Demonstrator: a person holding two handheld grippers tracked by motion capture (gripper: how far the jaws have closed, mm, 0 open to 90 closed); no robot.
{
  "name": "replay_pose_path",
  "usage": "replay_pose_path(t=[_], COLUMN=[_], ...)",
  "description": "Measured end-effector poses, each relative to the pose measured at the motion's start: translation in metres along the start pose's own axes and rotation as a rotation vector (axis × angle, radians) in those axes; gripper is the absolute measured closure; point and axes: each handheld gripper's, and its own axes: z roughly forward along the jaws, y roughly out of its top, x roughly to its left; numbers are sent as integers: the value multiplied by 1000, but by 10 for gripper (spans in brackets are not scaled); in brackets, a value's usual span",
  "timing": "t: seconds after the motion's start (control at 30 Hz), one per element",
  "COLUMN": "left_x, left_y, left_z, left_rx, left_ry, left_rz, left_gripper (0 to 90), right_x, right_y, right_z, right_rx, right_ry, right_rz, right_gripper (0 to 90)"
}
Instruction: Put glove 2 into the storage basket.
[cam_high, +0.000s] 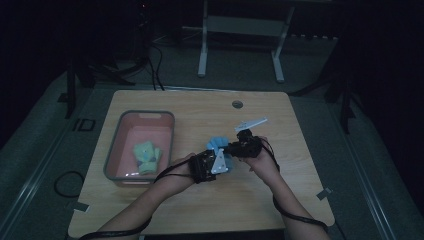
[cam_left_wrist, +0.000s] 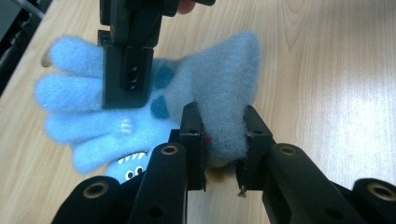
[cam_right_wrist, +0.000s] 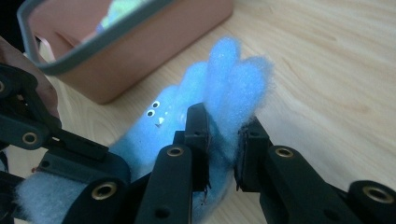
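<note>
The table is light wood with rounded corners and a small round grommet near its 12 o'clock edge. A pink bin with a grey rim sits toward 9 o'clock. A blue glove lies near the centre, just right of the bin, fingers pointing toward 12 o'clock.

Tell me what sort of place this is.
Probably a dim lab or recording room, not a home: a bare wooden table on grey floor, the metal legs of a stand behind it, loose cables on the floor, and handheld grippers working a blue glove.
</note>
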Motion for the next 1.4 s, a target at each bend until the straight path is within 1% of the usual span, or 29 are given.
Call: replay_pose_path(t=[0.03,0.1,0.2,0.23,0.27,0.3,0.37,0.47,0.6,0.67,0.73,0.77,0.97,1.03,1.07,1.23,1.4], left_x=[2,6,7,8,9,10,12,16,19,21,23,24,29,29,30,29,31], left_y=[-1,-2,-3,-4,-5,-6,-9,-13,-19,-21,-24,-25,-36,-40,-41,-52,-65], left_z=[-3,-9,-11,-16,-18,-20,-25,-32,-39,-43,-47,-50,-65,-70,-72,-81,-91], left_rx=[-3,-8,-7,3,2,4,4,-1,10,17,22,26,50,51,51,69,85], left_ry=[8,8,13,25,29,29,39,42,50,55,62,65,85,98,97,110,117], left_rz=[-3,-22,-21,-15,-19,-22,-21,-31,-31,-34,-36,-38,-41,-41,-44,-46,-62], left_gripper=[763,763,763,763,763,763,763,763,763,763,763,763,763,763,763,763,763], right_x=[1,4,6,6,9,11,14,18,23,26,32,32,42,46,48,59,69], right_y=[3,9,14,14,22,25,30,37,46,51,58,58,72,77,79,87,96], right_z=[0,0,1,1,4,5,6,9,14,17,23,23,36,40,42,52,65], right_rx=[-2,-9,-14,-14,-16,-18,-21,-27,-21,-22,-26,-26,-24,-25,-25,-16,-13], right_ry=[6,2,7,7,17,19,27,35,44,44,55,55,69,73,79,95,112], right_rz=[0,-10,-16,-16,-25,-26,-36,-48,-57,-67,-73,-73,-98,-105,-103,-125,-137], right_gripper=[782,782,782,782,782,783,782,782,782,782,782,782,782,782,782,783,782])
